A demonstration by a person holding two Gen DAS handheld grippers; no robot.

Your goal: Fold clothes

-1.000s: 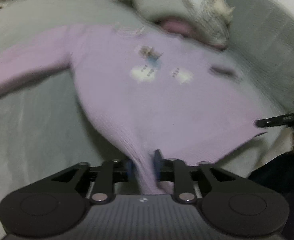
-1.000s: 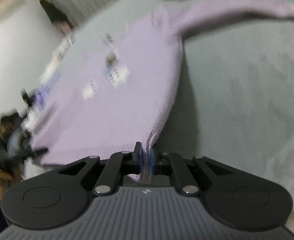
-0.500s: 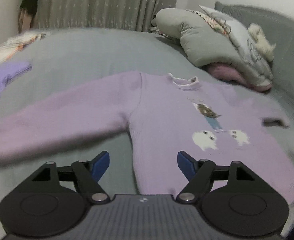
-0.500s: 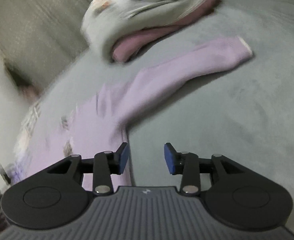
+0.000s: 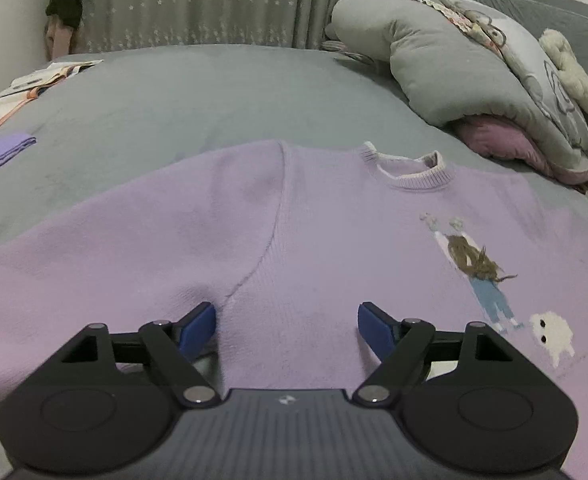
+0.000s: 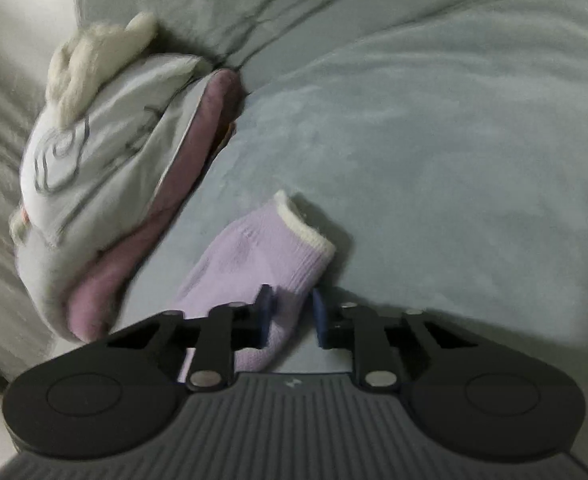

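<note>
Two claws at work and we see both clearly. Our left claw hangs over the sweater with its blue pads spread wide; those jaws have just been opening further, and nothing is pinched, only knit lying flat beneath the gap, right by the armpit seam. The sweater is spread face-up on the grey bed, collar up toward 12 o'clock, one sleeve running off to 9 o'clock, a little knitted figure and a white sheep at 3 o'clock. Pillows are piled at 2 o'clock, with a fluffy toy on top. A folded purple cloth and some papers lie out at 10 o'clock, well apart from the sweater.

Over to our right claw: its jaws have just been closing, and they stand narrow around the other sleeve just behind its white cuff. We cannot tell for sure that both pads press the knit, though the gap is nearly shut. The cuff points to 12 o'clock, the pillow pile at 10 o'clock beside it.
</note>
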